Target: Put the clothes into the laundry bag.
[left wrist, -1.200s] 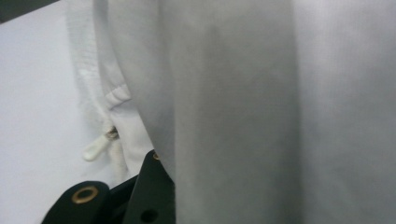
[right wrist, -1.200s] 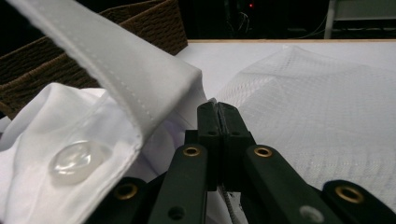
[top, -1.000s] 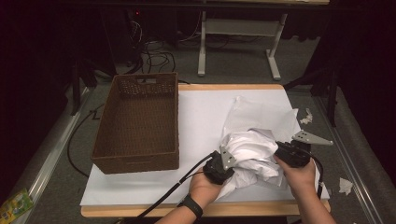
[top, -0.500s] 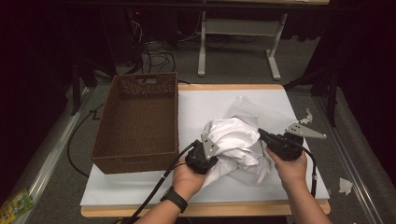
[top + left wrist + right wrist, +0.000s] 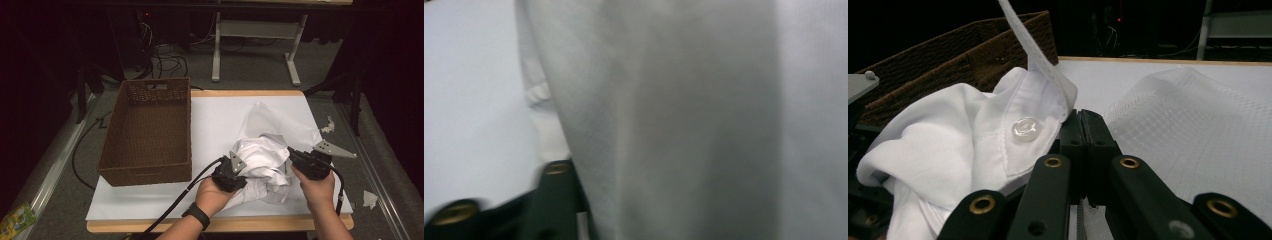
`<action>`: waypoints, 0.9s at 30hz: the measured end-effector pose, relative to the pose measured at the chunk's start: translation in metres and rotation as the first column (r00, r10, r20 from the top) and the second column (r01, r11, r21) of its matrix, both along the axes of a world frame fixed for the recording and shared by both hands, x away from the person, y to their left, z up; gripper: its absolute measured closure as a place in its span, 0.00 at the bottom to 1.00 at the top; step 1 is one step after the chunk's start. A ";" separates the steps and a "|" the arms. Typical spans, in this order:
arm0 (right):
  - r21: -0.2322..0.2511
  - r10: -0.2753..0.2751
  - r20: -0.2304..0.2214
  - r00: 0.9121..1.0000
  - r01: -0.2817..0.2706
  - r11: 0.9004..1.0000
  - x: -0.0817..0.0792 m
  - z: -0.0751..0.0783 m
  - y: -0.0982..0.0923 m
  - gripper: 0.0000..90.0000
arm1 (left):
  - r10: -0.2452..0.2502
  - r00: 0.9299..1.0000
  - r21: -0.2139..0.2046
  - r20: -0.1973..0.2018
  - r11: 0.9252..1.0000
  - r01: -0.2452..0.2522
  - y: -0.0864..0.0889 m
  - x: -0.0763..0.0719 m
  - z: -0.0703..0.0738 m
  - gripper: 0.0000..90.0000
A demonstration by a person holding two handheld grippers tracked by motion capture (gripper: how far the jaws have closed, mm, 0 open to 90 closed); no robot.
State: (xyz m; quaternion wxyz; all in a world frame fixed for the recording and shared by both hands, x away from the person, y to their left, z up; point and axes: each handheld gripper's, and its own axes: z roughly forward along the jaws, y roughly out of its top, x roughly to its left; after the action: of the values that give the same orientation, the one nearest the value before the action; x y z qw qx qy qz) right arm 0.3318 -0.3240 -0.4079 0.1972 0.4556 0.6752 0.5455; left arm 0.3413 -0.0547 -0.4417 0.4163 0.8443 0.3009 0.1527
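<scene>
A crumpled white shirt (image 5: 265,162) is lying bunched on the near right part of the white table cover (image 5: 215,120), between the two hands. The left gripper (image 5: 231,176) is pressing in against the shirt's left side; its jaws have just been opening, and in the left gripper view the white cloth (image 5: 684,120) is hanging right up against the camera, hiding the tips, so whether the pads are gripping anything cannot be told. The right gripper (image 5: 1082,131) is sitting at the shirt's right edge with its jaws brought fully together, side by side, right beside the buttoned placket, where a pale button (image 5: 1024,128) is showing; whether any fabric is caught between them cannot be told. A strip of the shirt is rising steeply above those jaws. Beyond the shirt, a sheet of thin translucent checked material (image 5: 280,122) is lying rumpled on the cover. A brown woven basket (image 5: 150,132) is standing to the left, just beside the left gripper's trailing cable (image 5: 180,197). Small white scraps (image 5: 328,125) are lying by the table's right edge, and another scrap (image 5: 370,199) is lying on the grey floor.
</scene>
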 end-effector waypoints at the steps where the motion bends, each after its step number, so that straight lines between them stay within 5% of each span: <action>1: 0.005 0.001 -0.003 1.000 -0.001 1.000 0.000 -0.001 -0.001 1.00 | -0.009 1.000 -0.011 0.000 1.000 0.009 0.001 -0.001 0.000 0.38; 3: 0.010 0.005 -0.011 1.000 -0.005 1.000 0.000 -0.003 -0.001 1.00 | -0.017 1.000 -0.050 0.014 0.999 0.017 0.007 -0.003 0.001 0.22; 5: 0.015 0.007 -0.009 1.000 -0.007 1.000 0.001 -0.003 -0.002 1.00 | -0.014 0.999 -0.093 0.032 0.996 0.017 0.015 -0.007 0.004 0.17; 12: 0.011 0.005 -0.005 1.000 -0.005 1.000 -0.001 -0.001 0.002 1.00 | -0.059 0.995 -0.262 0.086 0.962 0.080 0.043 -0.024 0.019 0.17; 21: 0.004 0.003 0.001 1.000 -0.003 1.000 -0.004 0.001 0.003 1.00 | -0.049 0.996 -0.306 0.072 0.950 0.069 0.064 -0.039 0.021 0.17; 27: -0.001 0.006 0.002 1.000 -0.006 1.000 -0.007 0.000 0.002 1.00 | -0.045 0.997 -0.348 0.067 0.935 0.065 0.072 -0.042 0.024 0.17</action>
State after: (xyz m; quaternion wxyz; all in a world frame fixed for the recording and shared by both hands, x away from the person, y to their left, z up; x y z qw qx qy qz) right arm 0.3252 -0.3222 -0.4079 0.1962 0.4529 0.6767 0.5463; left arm 0.2989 0.0168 -0.4181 0.5724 0.7601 0.2874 0.1093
